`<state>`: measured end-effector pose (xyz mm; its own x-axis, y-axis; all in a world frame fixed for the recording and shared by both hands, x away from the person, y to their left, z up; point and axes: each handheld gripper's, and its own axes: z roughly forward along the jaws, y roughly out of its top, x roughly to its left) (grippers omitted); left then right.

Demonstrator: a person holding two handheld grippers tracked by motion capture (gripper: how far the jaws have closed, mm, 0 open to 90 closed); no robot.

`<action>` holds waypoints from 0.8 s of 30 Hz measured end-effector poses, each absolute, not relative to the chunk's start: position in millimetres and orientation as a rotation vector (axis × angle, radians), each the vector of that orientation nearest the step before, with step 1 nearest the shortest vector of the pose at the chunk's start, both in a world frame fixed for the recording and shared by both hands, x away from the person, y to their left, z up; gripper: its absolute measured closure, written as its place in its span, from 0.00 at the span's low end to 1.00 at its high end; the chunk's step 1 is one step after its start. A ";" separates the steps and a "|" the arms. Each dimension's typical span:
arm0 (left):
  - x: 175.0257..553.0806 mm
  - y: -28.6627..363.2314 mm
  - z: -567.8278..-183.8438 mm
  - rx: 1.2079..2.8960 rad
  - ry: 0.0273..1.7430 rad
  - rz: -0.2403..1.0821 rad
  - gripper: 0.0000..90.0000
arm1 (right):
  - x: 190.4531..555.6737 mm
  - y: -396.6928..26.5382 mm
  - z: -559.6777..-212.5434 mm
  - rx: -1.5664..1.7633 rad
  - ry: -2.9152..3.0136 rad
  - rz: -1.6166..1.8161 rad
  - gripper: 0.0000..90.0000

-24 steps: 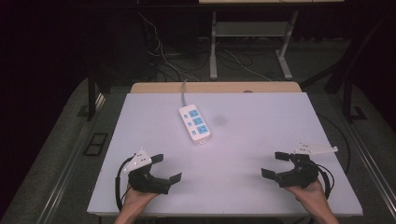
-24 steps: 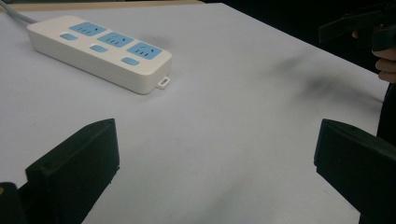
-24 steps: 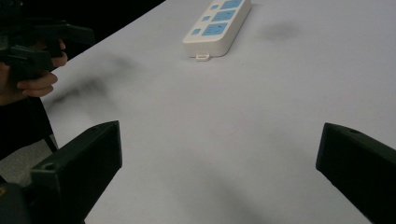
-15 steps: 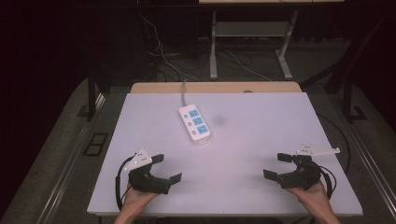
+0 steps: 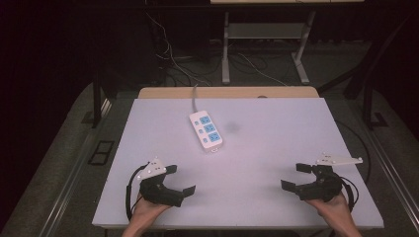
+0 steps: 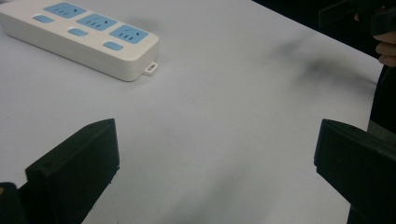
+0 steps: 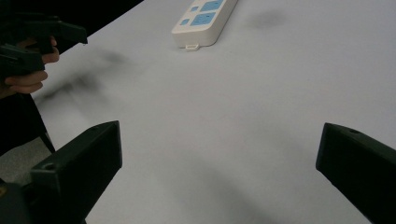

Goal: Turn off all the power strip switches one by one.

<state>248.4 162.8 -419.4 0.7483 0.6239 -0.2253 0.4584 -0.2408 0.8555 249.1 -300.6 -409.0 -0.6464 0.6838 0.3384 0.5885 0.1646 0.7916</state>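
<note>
Nearest the person, the left gripper (image 5: 179,179) and the right gripper (image 5: 296,177) sit low on the white table (image 5: 276,143), each with jaws spread wide around nothing. Farther off lies the white power strip (image 5: 205,129), well apart from both and roughly midway between them, its cord (image 5: 194,98) running off the table's far edge.

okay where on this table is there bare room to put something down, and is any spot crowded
Most of the white table is bare. Free patches: the wide stretch between the left gripper and the right gripper; the right half beyond the power strip; the left side between the strip and the table's left edge. The only occupied spots are the strip at the middle-back and the two near corners with the grippers.
</note>
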 end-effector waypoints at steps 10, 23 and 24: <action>248.9 158.3 -415.0 1.928 0.817 0.174 0.00 | 248.0 -298.6 -409.7 1.259 2.348 1.495 0.00; 258.2 155.2 -405.3 1.977 0.807 0.152 0.00 | 248.3 -299.8 -411.5 1.266 2.354 1.483 0.00; 259.2 155.0 -404.5 1.978 0.808 0.152 0.00 | 248.2 -300.0 -411.5 1.268 2.354 1.482 0.00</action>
